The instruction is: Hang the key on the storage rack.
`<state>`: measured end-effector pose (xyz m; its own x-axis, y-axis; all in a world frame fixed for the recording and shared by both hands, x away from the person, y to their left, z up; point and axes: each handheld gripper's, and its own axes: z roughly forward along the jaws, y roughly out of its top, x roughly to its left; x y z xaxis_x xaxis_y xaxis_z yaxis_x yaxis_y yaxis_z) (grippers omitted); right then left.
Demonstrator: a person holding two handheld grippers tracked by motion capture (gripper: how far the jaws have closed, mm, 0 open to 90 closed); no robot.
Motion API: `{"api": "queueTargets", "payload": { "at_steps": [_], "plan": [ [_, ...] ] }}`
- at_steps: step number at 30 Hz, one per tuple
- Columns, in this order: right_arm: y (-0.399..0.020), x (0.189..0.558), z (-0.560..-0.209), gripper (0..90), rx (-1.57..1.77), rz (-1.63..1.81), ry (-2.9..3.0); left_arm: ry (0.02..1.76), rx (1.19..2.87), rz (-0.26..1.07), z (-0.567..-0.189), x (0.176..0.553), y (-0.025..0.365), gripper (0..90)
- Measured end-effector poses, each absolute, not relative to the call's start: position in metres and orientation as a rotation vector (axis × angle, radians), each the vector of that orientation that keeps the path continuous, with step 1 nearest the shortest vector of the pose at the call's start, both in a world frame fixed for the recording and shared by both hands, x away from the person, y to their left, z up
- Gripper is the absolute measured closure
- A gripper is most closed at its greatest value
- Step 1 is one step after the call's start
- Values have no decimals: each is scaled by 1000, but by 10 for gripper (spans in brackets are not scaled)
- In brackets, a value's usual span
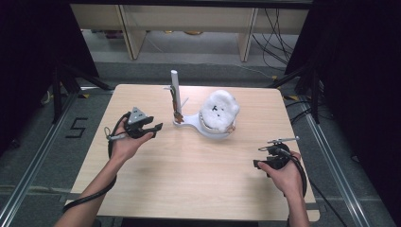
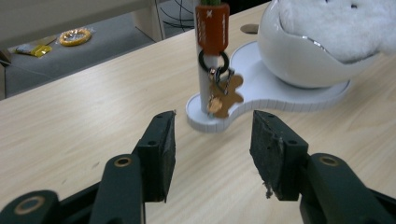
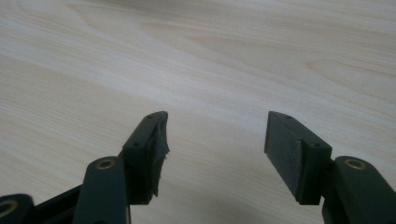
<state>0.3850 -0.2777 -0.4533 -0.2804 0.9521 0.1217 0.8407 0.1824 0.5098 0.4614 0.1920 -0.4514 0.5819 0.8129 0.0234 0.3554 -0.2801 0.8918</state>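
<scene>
Dark curtains close in both sides of the room, and pale shelving legs and loose cables stand on the grey floor beyond the far edge of the light wooden table point(image 1: 189, 175).

Near the middle of the far half of the table sits a white stand point(image 1: 191, 122) with a flat, curved base. At the base's left end rises an upright white post point(image 1: 175, 90); in the left gripper view the post point(image 2: 205, 79) carries an orange sleeve point(image 2: 212, 28) with a black ring under it, and from that ring hangs a small tan gingerbread-figure charm point(image 2: 225, 95) lying against the post just above the base. On the base's right end rests a white bowl point(image 2: 299, 56) filled with a fluffy white plush point(image 1: 218, 111) that bears a few dark marks on top.

The left claw point(image 1: 155, 130) is held by the person's left hand point(image 1: 124, 142) over the table's left half, near the stand and pointing toward the post. Its jaws stand wide apart with nothing between them, and in its own view the left claw point(image 2: 212, 154) frames the charm and post base a little ahead of it.

The right claw point(image 1: 283, 144) is held in the right hand point(image 1: 283, 172) near the right edge, toward the near corner, well apart from the stand. In its own view the right claw point(image 3: 215, 154) is spread wide over bare wood, empty.
</scene>
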Motion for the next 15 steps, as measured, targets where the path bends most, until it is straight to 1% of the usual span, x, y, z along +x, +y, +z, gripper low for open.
{"api": "queueTargets", "payload": {
  "at_steps": [10,11,12,13,15],
  "plan": [
    [-276,385,-455,403,1750,726,2226,999,1852,613,-467,432,221,505],
    [-278,386,-457,403,1684,759,2250,1014,1830,609,-473,423,228,504],
    [-276,385,-455,403,1744,738,2249,1027,1827,616,-476,419,230,502],
    [-277,386,-457,403,1739,792,2281,1031,1826,620,-479,416,232,501],
    [-276,387,-459,403,1694,732,2247,1044,1821,625,-486,408,236,500]
  ]
}}
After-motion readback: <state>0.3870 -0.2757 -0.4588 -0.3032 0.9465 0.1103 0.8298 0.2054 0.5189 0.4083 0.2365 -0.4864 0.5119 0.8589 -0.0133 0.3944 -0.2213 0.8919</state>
